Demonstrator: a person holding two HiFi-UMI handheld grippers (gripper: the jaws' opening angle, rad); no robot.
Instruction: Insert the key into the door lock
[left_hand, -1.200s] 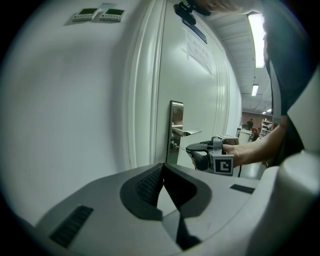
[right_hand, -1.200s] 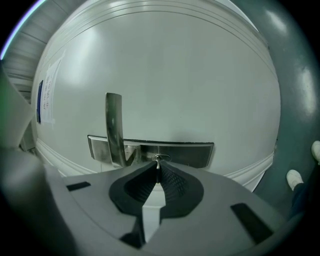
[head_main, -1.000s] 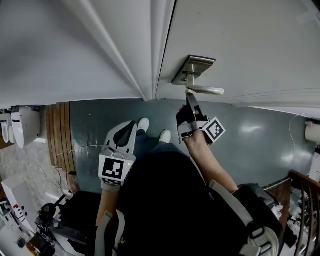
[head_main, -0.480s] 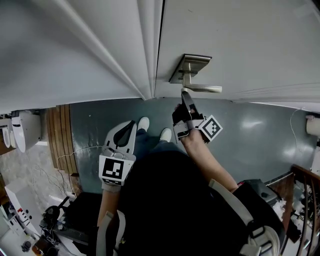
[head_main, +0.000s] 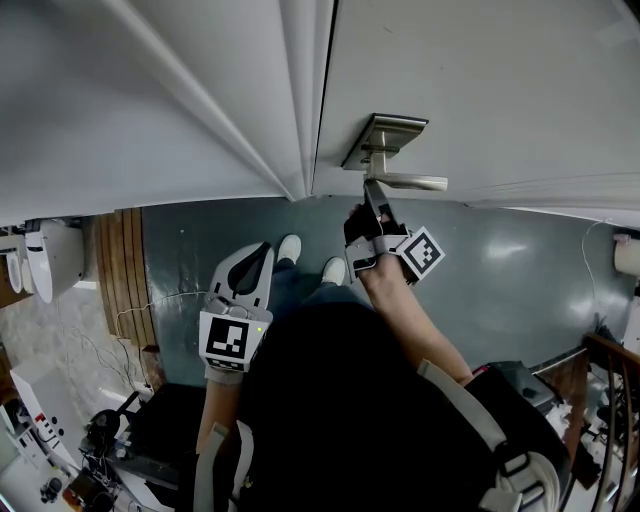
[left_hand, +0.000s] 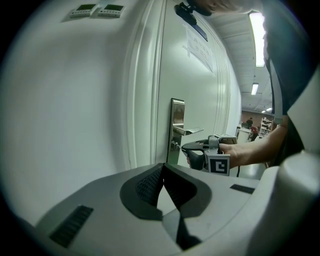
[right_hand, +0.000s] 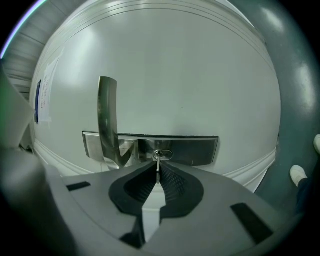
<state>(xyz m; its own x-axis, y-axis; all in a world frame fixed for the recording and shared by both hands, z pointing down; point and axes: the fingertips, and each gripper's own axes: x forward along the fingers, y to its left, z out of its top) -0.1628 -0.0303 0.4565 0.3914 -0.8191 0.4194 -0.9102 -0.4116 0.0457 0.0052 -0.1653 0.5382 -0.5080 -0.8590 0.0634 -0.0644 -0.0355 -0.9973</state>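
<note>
A white door (head_main: 480, 90) carries a brushed metal lock plate (head_main: 386, 138) with a lever handle (head_main: 412, 183). My right gripper (head_main: 369, 188) reaches up under the handle to the plate, shut on a thin silver key (right_hand: 158, 167). In the right gripper view the key's tip meets the oval keyhole (right_hand: 161, 154) on the plate (right_hand: 190, 149); how deep it sits I cannot tell. My left gripper (head_main: 252, 268) hangs low beside the person's body, shut with nothing between its fingers. The left gripper view shows the right gripper (left_hand: 199, 149) at the lock plate (left_hand: 177, 127).
The door frame (head_main: 300, 100) and a white wall (head_main: 120, 100) stand left of the door. Below is grey floor (head_main: 500, 270) with the person's white shoes (head_main: 287, 248). Wooden boards (head_main: 118, 270) and cluttered equipment (head_main: 60, 470) lie at the left.
My right gripper with the key has shifted slightly left and up, closer to the lock plate under the handle. The left gripper has stayed where it was.
</note>
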